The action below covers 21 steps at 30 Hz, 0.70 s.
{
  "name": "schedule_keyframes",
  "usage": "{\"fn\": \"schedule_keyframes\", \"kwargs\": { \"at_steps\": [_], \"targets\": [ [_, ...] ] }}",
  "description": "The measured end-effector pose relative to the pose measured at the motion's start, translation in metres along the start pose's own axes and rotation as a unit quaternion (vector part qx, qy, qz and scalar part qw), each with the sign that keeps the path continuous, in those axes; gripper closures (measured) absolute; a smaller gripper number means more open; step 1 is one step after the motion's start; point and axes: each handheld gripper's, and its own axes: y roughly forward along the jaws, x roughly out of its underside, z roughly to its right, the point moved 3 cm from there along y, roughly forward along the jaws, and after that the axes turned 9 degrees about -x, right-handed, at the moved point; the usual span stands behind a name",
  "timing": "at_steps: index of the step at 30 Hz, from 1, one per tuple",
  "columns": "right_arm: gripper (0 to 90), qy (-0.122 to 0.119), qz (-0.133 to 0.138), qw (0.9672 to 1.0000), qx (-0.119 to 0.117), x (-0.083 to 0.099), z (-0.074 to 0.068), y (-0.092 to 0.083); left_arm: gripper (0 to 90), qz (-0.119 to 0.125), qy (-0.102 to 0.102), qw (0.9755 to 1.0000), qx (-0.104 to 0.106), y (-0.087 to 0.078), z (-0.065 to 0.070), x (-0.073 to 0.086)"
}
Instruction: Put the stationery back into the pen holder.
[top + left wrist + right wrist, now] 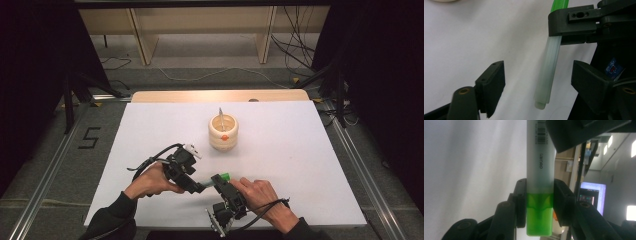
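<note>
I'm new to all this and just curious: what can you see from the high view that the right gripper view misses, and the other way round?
High view: a cream pot with a utensil standing in it, on the white table, and both of the person's hands. Right gripper view: a barcode and printed lettering on the highlighter, plus a lit screen behind. Both: the right hand-held gripper shut on the highlighter's green cap.

Lab or recording workspace, not a home. White tabletop [300,165] sits on a carpeted floor between metal floor rails [45,185], with a "5" [88,137] taped on the carpet at left. Black curtains [380,75] hang on both sides; loose cables [295,45] run across the floor behind. Pale wooden shelving [200,30] stands at the back. The right gripper view catches a lit computer monitor [592,195] and bright ceiling lights [609,141].
</note>
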Motion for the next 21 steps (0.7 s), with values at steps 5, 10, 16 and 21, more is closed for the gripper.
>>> {"fn": "schedule_keyframes", "kwargs": {
  "at_steps": [5, 10, 16, 21],
  "targets": [
    [67.4, -0.004, 0.003, 1.0, 0.004, -0.001, 0.0, 0.001, 34.1, -0.008, 0.004, 0.9999, 0.014, 0.004, 0.002, -0.003],
    [67.4, -0.003, 0.002, 1.0, 0.003, -0.001, -0.001, 0.0, 40.2, -0.019, 0.013, 0.9995, 0.023, 0.008, 0.003, -0.005],
    [67.4, -0.011, 0.002, 0.9999, 0.004, -0.001, -0.002, 0.0, 46.2, -0.033, 0.027, 0.9987, 0.029, 0.014, 0.005, -0.008],
    [67.4, -0.013, 0.005, 0.9999, 0.003, -0.002, -0.002, 0.0, 51.6, -0.036, 0.039, 0.9979, 0.036, 0.016, 0.007, -0.009]
  ]
}}
